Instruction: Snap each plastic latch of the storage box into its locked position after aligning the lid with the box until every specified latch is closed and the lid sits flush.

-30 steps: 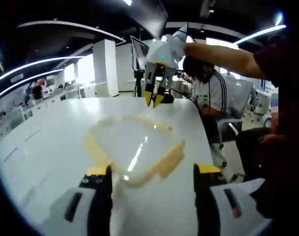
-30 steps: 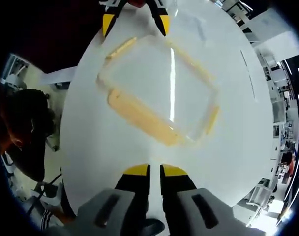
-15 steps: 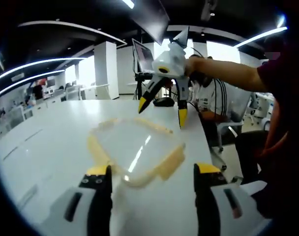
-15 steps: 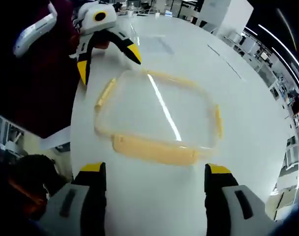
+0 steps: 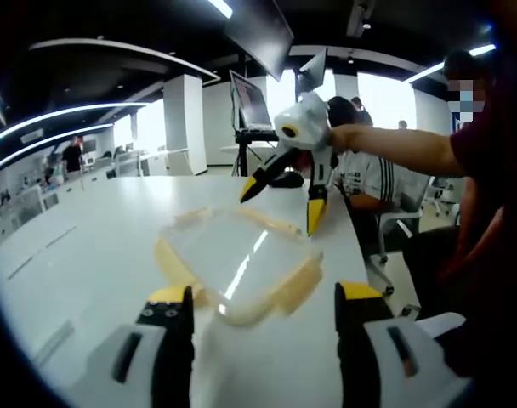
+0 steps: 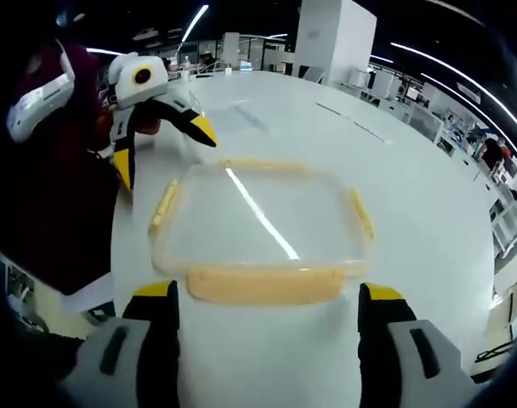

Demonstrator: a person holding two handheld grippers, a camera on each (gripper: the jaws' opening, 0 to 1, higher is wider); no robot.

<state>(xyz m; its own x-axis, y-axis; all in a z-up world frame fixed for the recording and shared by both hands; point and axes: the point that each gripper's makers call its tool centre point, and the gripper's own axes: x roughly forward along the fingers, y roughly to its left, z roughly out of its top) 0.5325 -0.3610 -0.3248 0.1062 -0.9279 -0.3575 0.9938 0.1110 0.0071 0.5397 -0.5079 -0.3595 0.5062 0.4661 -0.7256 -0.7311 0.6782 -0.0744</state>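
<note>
The right claw (image 5: pixel 280 191), shut 1 second ago, is now opened wide above the box (image 6: pixel 258 225) on the bench (image 6: pixel 428 195), the left claw (image 5: pixel 263 297) is wide, so latching seems prepared.

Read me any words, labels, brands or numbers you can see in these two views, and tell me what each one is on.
None can be read.
The storage box with its lid and latches carries no visible print.
The white table is blank.
The monitor in the background is too blurred to read.
</note>
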